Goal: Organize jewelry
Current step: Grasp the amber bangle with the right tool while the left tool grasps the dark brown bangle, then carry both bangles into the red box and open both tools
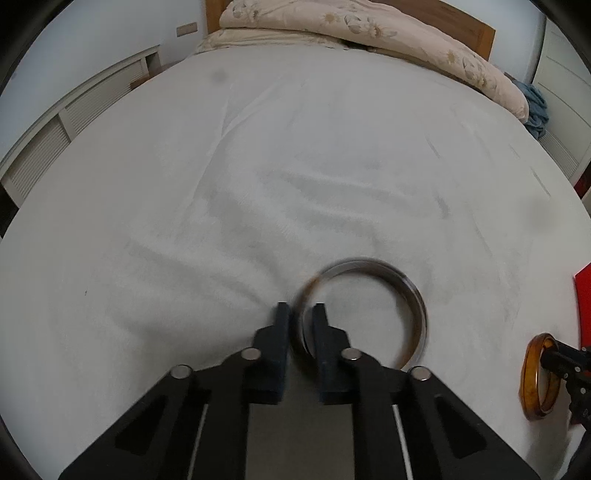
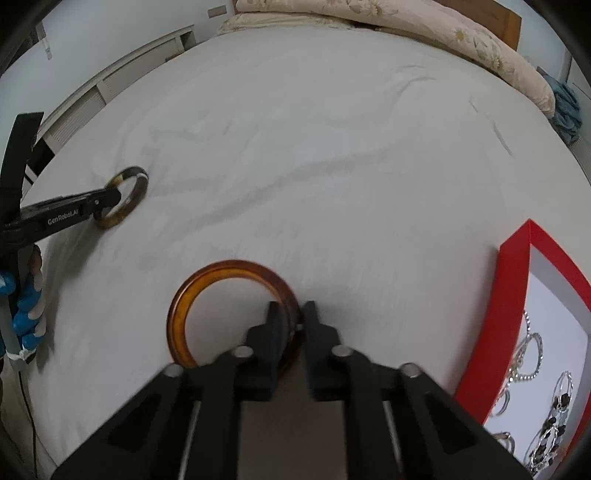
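Observation:
My left gripper is shut on the rim of a dark brown bangle, held over the white bed sheet. The right wrist view shows that bangle pinched by the left gripper at the left. My right gripper is shut on the rim of an amber orange bangle. The left wrist view shows this bangle at the right edge. A red jewelry box with a white inside stands to the right and holds several silver chains and bracelets.
A folded floral quilt lies at the head of the bed. A blue cloth lies at the far right. White louvered panels run along the left side. The red box corner shows at the right edge.

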Tool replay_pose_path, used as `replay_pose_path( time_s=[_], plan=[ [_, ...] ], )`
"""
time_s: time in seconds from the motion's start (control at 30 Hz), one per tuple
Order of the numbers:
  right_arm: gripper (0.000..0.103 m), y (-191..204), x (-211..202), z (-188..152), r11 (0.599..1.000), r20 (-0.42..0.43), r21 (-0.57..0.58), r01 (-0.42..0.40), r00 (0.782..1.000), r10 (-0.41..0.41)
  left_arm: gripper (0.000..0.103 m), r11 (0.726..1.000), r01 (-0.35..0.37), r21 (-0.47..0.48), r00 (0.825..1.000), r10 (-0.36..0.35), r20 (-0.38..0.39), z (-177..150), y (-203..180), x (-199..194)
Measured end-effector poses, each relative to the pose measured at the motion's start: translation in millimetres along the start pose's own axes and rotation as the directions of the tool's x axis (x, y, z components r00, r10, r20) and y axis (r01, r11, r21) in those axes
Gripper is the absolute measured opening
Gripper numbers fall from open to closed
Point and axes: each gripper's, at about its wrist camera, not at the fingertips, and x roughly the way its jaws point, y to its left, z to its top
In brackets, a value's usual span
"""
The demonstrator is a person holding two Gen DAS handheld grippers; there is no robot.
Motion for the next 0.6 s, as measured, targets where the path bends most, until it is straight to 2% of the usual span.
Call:
replay_pose_path(
  time_s=[0.2, 0.37, 0.6],
  plan=[
    [0.009, 1.1, -14.0, -5.5, 1.000, 0.054, 0.011, -0.008, 0.999, 0.007, 0.009, 1.000, -0.007, -0.021, 1.000, 0.007, 0.016, -7.2, 3.9, -13.7],
    [0.009, -2.1, -44.4, -9.8, 0.999, 0.108, 0.026, -0.019, 0.994, 0.017, 0.009, 1.000, -0.004, -0.004, 0.999, 0.004, 0.041, -4.8, 1.2, -36.9],
    [0.009, -26.3, -104.3, -22.2, 0.999, 0.182, 0.050, -0.008, 0.983, -0.001, 0.009, 0.998, 0.027, 0.056, 0.996, -0.032, 0.087, 2.6, -32.2, -76.3]
  ],
)
